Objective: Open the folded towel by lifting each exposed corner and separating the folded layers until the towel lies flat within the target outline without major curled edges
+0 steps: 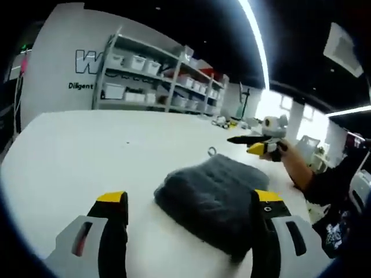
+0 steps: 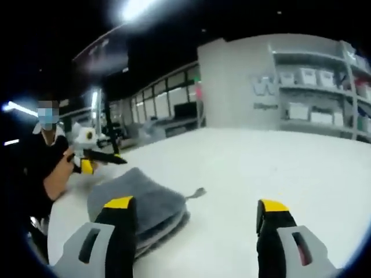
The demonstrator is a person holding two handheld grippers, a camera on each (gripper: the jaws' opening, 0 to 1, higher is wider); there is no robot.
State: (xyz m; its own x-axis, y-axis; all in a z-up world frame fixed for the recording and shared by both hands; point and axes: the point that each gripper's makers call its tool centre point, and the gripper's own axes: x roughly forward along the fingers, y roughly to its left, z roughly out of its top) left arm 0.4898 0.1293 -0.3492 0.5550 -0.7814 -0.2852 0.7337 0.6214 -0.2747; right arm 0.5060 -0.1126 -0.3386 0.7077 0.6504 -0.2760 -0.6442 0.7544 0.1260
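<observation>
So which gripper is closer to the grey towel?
Left gripper, seemingly: its jaws straddle the folded grey towel. The right gripper sits back, towel beside one jaw.

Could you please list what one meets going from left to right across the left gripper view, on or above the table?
Left gripper's left jaw, grey folded towel, left gripper's right jaw, then the other gripper held up by a person's hand at the table's far right edge.

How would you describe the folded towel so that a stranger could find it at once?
Start at the big white table. On it, just ahead of the two hand-held grippers, lies the dark grey towel, folded into a thick fluffy pad. A small hanging loop at one edge marks it out.
</observation>
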